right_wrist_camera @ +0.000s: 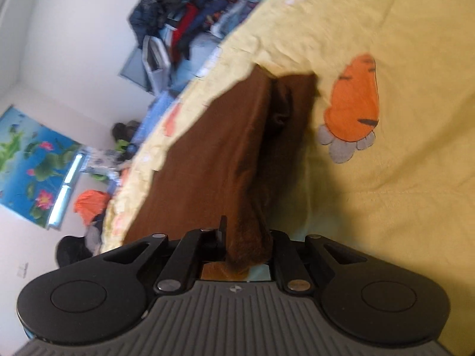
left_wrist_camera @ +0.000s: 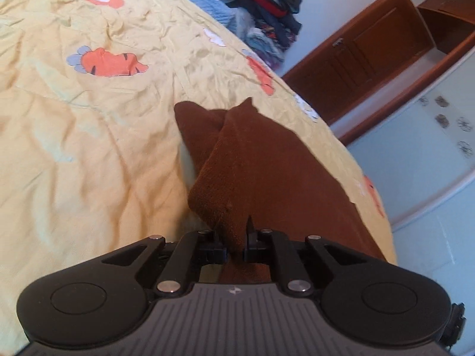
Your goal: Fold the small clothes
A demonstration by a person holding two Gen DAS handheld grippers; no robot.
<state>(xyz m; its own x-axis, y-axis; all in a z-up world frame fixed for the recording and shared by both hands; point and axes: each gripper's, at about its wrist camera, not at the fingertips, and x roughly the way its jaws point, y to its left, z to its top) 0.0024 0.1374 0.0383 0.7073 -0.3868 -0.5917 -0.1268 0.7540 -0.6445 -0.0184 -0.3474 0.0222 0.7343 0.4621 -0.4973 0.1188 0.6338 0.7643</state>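
Observation:
A small brown garment (left_wrist_camera: pixel 255 160) lies on the yellow bedsheet (left_wrist_camera: pixel 89 136) with carrot and flower prints. My left gripper (left_wrist_camera: pixel 234 234) is shut on a pinched fold at the garment's near edge; the cloth rises between the black fingers and runs away from the camera. In the right wrist view the same brown garment (right_wrist_camera: pixel 213 160) stretches forward over the yellow sheet (right_wrist_camera: pixel 400 178). My right gripper (right_wrist_camera: pixel 246 237) is shut on a bunched corner of it, and the cloth hides the right finger's tip.
A pile of mixed clothes (left_wrist_camera: pixel 267 3) sits at the far end of the bed, also the clothes pile (right_wrist_camera: pixel 181 26) against the white wall. A brown wooden cabinet (left_wrist_camera: pixel 371 59) stands beyond the bed's right edge. A lotus poster (right_wrist_camera: pixel 32 163) hangs on the wall.

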